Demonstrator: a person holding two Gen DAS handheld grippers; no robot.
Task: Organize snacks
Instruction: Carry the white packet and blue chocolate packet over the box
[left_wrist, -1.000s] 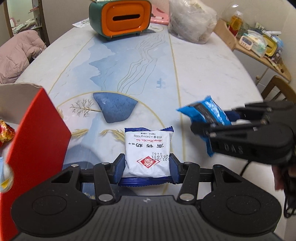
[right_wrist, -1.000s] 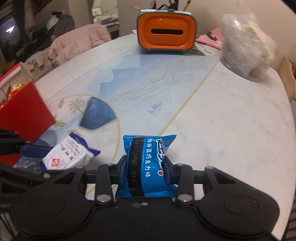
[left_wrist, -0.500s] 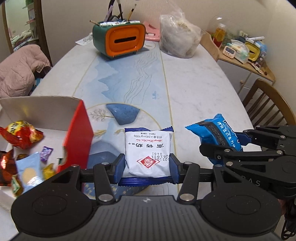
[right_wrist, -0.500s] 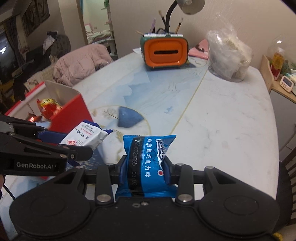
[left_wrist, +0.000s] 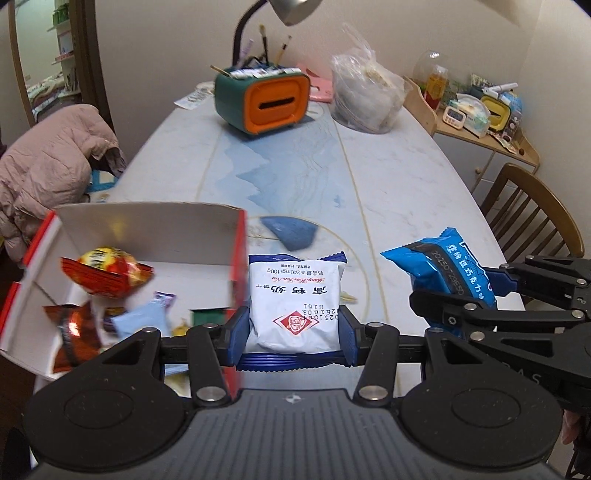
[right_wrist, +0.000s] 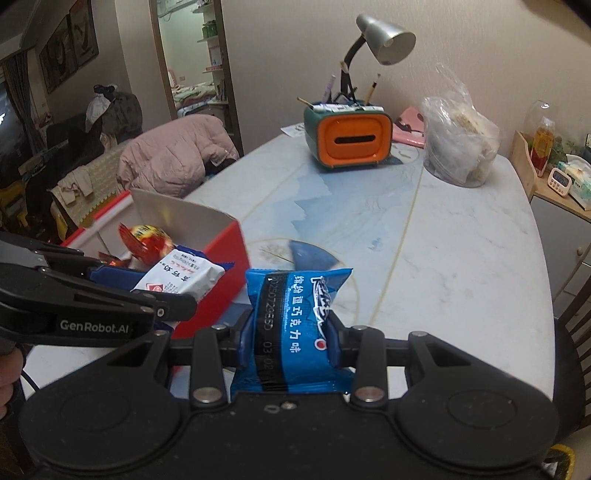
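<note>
Left tongs (left_wrist: 294, 334) clamped on the white snack packet (left_wrist: 295, 299): blue pads pinch both side edges. It's a flat pillow pack, white with blue crimped ends, red diamond logo and dark printed text, upside down in my left view. It hangs in the air just right of the red box's (left_wrist: 239, 258) side wall, at about 3 o'clock from the box.

Right tongs (right_wrist: 286, 338) clamped on the blue snack packet (right_wrist: 295, 328): glossy blue wrapper, white characters down the face, black band with a date code, small red dot low down. It bulges between the pads, held above the worktop (right_wrist: 443, 258), at 3 o'clock from the white one in the left view.

Box is open-topped, red outside, white inside. Inside I see a red-and-yellow packet (left_wrist: 107, 271), a pale blue sachet (left_wrist: 138, 321) and other wrappers, partly blurred.
</note>
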